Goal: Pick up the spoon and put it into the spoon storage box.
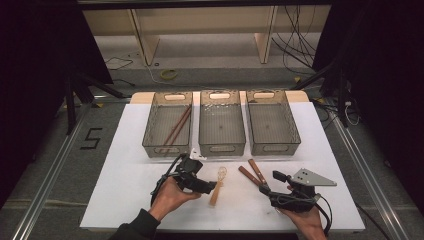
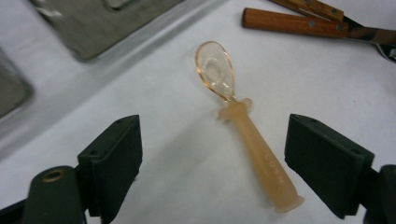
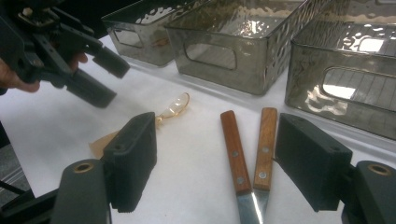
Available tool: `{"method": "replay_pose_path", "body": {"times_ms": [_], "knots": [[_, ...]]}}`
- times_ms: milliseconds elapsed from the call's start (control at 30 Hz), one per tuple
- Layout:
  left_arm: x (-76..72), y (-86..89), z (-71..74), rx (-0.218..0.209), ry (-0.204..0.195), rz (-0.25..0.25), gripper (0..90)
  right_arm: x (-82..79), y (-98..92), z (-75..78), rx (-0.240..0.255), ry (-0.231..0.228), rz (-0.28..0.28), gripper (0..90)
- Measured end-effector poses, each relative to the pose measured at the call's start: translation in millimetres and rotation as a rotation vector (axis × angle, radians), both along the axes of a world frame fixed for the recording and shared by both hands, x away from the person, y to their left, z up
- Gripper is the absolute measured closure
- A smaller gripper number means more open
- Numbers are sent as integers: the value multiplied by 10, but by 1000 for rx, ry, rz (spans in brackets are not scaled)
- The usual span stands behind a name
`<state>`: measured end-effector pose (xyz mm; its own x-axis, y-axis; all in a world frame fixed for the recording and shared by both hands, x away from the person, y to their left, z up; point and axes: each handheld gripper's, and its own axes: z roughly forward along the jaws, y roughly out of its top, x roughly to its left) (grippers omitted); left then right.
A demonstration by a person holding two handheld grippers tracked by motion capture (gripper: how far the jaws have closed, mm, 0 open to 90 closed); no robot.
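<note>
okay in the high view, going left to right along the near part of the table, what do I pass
Left claw → translucent spoon → two wooden-handled knives → right claw.

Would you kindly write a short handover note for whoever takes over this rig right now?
Left tongs: open, astride the handle of the amber spoon, not touching it.
Right tongs: open, hovering over the two wooden-handled knives lying side by side on the white table.
Bins: the left bin holds a pair of chopsticks; the middle bin and right bin look empty.
Done: chopsticks binned.
Left, probably: grasp the spoon, then the knives, and bin them.
</note>
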<state>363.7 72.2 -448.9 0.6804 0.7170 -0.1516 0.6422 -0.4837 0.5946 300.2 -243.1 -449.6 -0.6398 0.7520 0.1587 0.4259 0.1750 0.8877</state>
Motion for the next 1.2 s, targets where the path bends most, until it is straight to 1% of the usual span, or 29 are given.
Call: {"method": "replay_pose_path", "body": {"times_ms": [133, 200, 267, 433, 567, 633, 733, 767, 867, 1033, 1100, 1200], "knots": [[-51, -104, -60, 19, 13, -35, 211, -6, -4, 4, 1, -3, -2, 303], [-63, -131, -83, 23, 11, -40, 236, -8, -3, 7, 0, -4, -2, 304], [-78, -156, -113, 24, 22, -56, 265, -10, 1, 9, -2, -4, -1, 303], [-98, -199, -141, 30, 26, -70, 325, -12, 8, 10, -6, -5, 1, 304], [-95, -228, -173, 38, 37, -90, 383, -8, 10, 7, -8, -5, 2, 304], [-92, -245, -191, 41, 40, -92, 404, -8, 11, 7, -9, -5, 2, 304], [-96, -283, -213, 61, 39, -107, 440, -8, 11, 6, -9, -6, 4, 304], [-100, -294, -222, 60, 39, -106, 455, -8, 11, 6, -9, -6, 4, 303], [-109, -322, -249, 82, 41, -118, 484, -9, 12, 7, -9, -4, 5, 304], [-128, -343, -256, 122, 8, -127, 534, -9, 12, 6, -11, -5, 4, 304], [-138, -347, -258, 132, -4, -130, 569, -8, 9, 7, -10, -4, 3, 303], [-147, -352, -258, 142, -17, -135, 589, -8, 8, 7, -10, -3, 2, 304]]}}
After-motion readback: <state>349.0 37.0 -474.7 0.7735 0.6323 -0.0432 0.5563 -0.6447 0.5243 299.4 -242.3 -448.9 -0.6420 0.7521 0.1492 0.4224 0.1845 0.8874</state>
